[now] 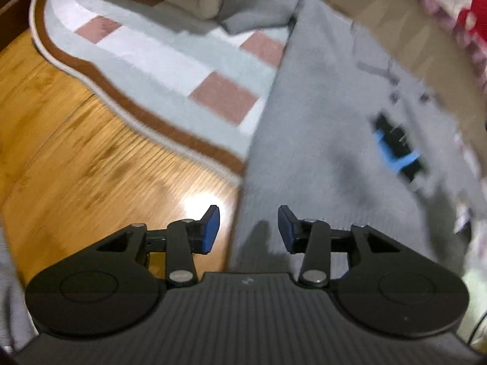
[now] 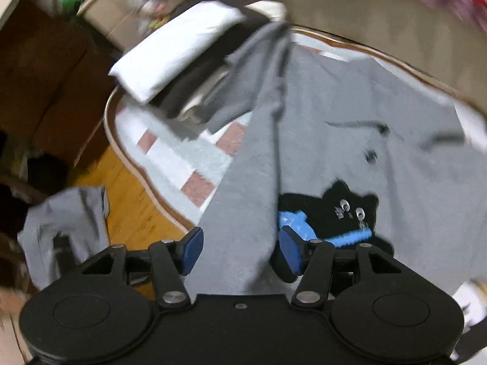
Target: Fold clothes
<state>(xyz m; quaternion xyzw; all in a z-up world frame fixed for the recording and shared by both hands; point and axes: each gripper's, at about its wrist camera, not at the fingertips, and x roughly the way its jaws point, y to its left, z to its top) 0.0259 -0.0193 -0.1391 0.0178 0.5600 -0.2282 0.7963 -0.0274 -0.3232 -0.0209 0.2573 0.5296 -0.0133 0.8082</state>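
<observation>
Far left there's bare wood floor (image 1: 76,152), then a checked rug (image 1: 170,70) with a brown wavy border, which seems to be the folding surface. My guess is the rug keeps the clothes off the floor.

At the rug's far left corner sits a stack of folded clothes (image 2: 182,51), white piece on top. That looks like the done pile, parked clear of the working area.

Next over is the grey sweatshirt (image 2: 365,115), lying mostly flat on the rug with the black cat patch (image 2: 344,210) facing up, so it's front side up. One sleeve (image 2: 258,140) is folded in over the body. Its long axis runs from right under the right gripper away toward the folded stack, where its cuff end lands. The body's own axis is hard to call through the blur.

Left gripper (image 1: 249,228): jaws apart, nothing between them, hanging over the sweatshirt's near edge where it meets the floor. Probably lining up for the hem.

Right gripper (image 2: 240,248): jaws apart too. The sleeve passes under the gap, but the pads don't look like they're pinching it.

There's also a loose grey garment (image 2: 67,222) off on the floor at left, probably next in line.
</observation>
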